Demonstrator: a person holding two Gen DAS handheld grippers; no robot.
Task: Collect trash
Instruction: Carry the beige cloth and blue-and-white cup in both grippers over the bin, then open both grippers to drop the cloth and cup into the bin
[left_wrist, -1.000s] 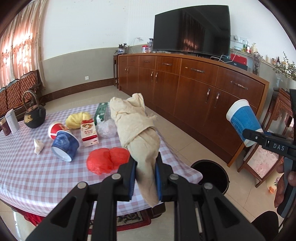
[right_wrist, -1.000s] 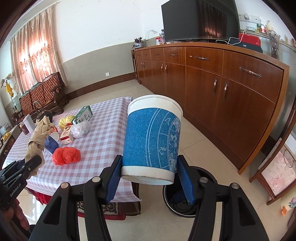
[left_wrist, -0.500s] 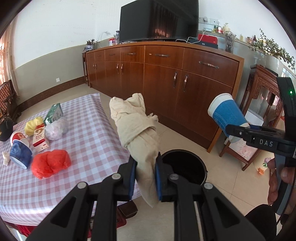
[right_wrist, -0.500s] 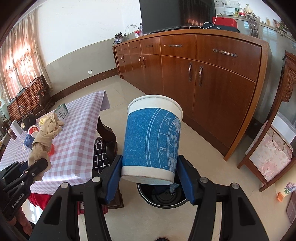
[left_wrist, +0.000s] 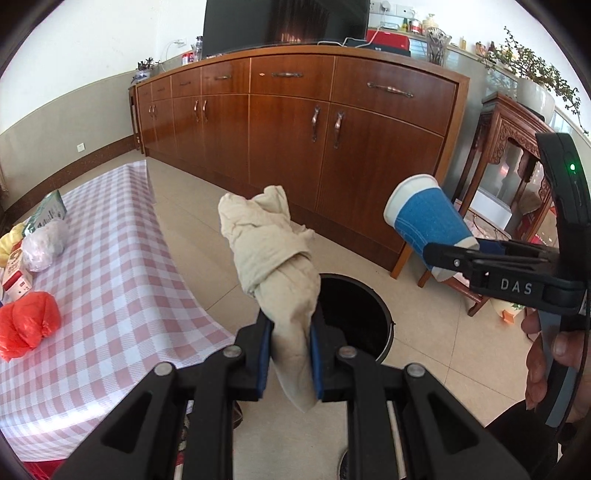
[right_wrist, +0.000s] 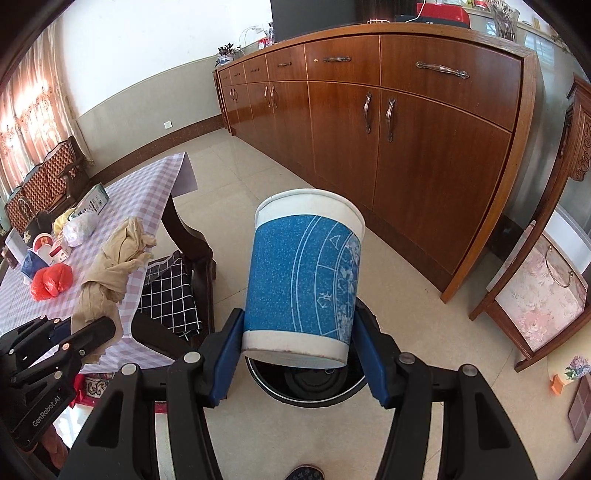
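A long wooden sideboard (right_wrist: 388, 122) with metal handles ran along the white wall (right_wrist: 147, 44), a dark television (left_wrist: 284, 22) on top at twelve o'clock. Pale glossy tiles (right_wrist: 258, 173) covered the floor. At nine o'clock stood the checked surface (left_wrist: 110, 266); a carved wooden stand (left_wrist: 506, 147) stood at three o'clock – sunlit patterned curtains (right_wrist: 22, 122) hung at ten.

Count: grippers, 2 — left gripper (left_wrist: 290, 356), right gripper (right_wrist: 297, 360), two fingers each. Beige rag (left_wrist: 275, 251): 1. Blue paper cup (right_wrist: 304, 277): 1. Black bin (left_wrist: 364, 325): 1, on the floor. On the counter (left_wrist: 122, 258): red bag (left_wrist: 27, 323), 1; clear crumpled bag (left_wrist: 44, 245), 1; green carton (left_wrist: 46, 212), 1; red-and-white carton (left_wrist: 16, 275), 1; yellow item (left_wrist: 5, 243), 1, partly cut off. Sideboard (left_wrist: 332, 129): 1. TV (left_wrist: 284, 22): 1.
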